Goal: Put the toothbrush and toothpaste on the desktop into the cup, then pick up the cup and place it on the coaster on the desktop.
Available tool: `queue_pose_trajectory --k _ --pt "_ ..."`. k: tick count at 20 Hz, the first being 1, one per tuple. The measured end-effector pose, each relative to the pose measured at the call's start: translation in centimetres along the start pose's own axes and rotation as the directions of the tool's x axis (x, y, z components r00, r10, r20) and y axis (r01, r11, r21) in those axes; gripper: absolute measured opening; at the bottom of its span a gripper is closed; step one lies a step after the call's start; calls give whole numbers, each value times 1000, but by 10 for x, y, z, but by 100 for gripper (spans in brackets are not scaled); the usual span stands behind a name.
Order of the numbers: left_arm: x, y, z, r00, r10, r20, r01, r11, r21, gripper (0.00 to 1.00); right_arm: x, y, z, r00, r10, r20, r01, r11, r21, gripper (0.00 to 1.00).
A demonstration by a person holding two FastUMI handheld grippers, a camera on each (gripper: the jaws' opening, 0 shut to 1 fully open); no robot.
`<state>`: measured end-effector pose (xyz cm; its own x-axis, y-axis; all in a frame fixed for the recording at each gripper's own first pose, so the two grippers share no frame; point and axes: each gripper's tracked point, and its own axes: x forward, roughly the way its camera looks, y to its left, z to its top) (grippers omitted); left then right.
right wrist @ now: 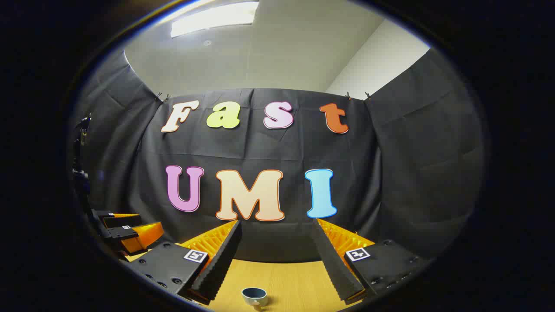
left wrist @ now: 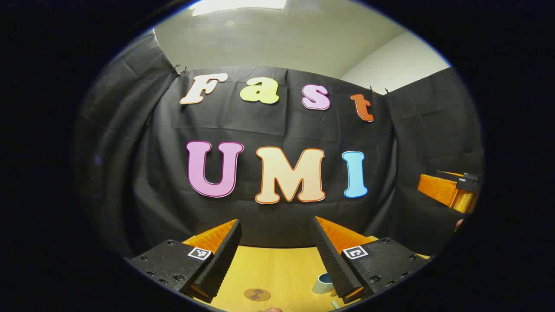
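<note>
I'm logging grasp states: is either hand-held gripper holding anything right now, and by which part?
Nothing is held. The left hand-held gripper and right hand-held gripper are both open, raised above the desktop, with the cup standing free below.

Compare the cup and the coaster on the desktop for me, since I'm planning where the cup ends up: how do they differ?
The pale round cup with a blue inside stands up from the wooden desktop; the brown round coaster lies flat on it. The cup is hollow and open-topped; the coaster is a thin disc. The cup is light, the coaster dark. Both are round, and they sit apart.
</note>
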<state>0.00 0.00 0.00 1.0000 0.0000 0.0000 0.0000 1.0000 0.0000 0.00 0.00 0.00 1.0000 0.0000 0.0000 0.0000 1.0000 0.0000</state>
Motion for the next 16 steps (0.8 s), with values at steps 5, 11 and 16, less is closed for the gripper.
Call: queue_pose_trajectory --k 5,11,16 --pt "-1 10 6 1000 20 12 -21 1000 22 94 8 9 -5 1000 25 -9 -25 1000 14 100" --pt "-4 23 6 998 55 9 -55 998 24 94 11 24 -15 997 64 -37 -64 998 8 100" --pt "-7 27 2 997 75 5 -75 997 22 94 9 31 -36 992 88 -89 -88 996 5 99"
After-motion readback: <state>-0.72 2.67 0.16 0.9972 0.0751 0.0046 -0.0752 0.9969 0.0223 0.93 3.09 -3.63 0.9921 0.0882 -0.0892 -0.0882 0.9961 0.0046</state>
